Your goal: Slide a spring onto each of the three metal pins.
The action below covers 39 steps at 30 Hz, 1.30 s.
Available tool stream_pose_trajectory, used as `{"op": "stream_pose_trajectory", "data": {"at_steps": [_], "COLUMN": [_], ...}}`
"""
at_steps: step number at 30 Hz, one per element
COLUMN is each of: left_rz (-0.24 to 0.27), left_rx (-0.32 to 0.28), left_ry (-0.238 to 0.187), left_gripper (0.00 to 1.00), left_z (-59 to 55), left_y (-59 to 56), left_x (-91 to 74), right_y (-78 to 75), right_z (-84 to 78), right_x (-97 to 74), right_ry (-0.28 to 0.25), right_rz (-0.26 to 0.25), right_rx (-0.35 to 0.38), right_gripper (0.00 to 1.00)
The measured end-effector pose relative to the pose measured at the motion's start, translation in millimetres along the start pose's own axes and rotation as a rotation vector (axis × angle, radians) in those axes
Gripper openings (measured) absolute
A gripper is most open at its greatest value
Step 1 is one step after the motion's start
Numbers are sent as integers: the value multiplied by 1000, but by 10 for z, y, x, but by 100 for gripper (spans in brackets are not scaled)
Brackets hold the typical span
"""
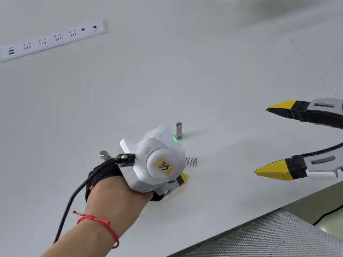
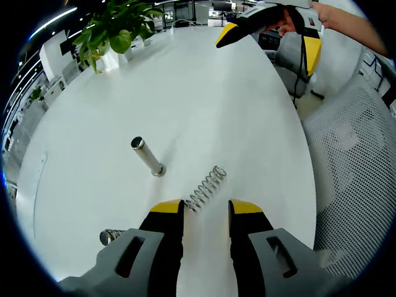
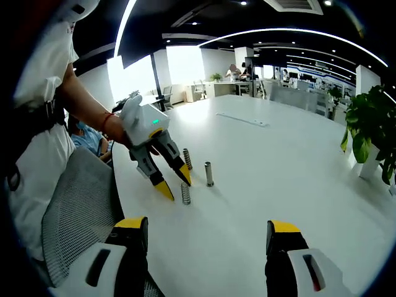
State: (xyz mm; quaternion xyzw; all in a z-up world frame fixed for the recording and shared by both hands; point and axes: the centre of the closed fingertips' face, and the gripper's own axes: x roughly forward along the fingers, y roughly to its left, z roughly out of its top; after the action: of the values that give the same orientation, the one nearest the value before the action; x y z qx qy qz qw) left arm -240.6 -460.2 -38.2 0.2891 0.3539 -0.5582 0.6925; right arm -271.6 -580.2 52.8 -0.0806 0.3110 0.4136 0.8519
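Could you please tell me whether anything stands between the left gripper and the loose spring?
Nothing visible does. The small coiled metal spring lies on the white table just ahead of the open left gripper; the upright silver metal pin stands to one side, apart.

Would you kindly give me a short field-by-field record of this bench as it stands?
left gripper: open
right gripper: open, held off to the side
loose spring: lying flat, near end between the left gripper's tips
bare pin: upright
second pin: seems to carry a spring
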Motion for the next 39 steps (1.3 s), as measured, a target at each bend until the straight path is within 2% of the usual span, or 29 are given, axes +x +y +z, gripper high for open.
{"op": "stream_pose_trajectory", "data": {"at_steps": [5, 13, 25, 37, 39], "left_rz": [-1, -15, -19, -51, -50], "left_rx": [15, 55, 62, 23, 36], "left_ry": [5, 5, 7, 3, 8], "left_gripper": [17, 10, 9, 8, 8], "left_z": [-25, -22, -27, -49, -60], "left_y": [-10, -73, -79, -151, -156], "left_x": [-16, -12, -17, -33, -35], "right_y": [2, 42, 76, 142, 141], "right_z": [17, 4, 2, 34, 40], "right_x": [1, 17, 3, 37, 37], "right_ry": [-5, -2, 7, 13, 11], "right_rz": [-4, -7, -6, 3, 3], "right_rx": [3, 7, 10, 4, 4], "right_gripper": [77, 76, 76, 75, 75]}}
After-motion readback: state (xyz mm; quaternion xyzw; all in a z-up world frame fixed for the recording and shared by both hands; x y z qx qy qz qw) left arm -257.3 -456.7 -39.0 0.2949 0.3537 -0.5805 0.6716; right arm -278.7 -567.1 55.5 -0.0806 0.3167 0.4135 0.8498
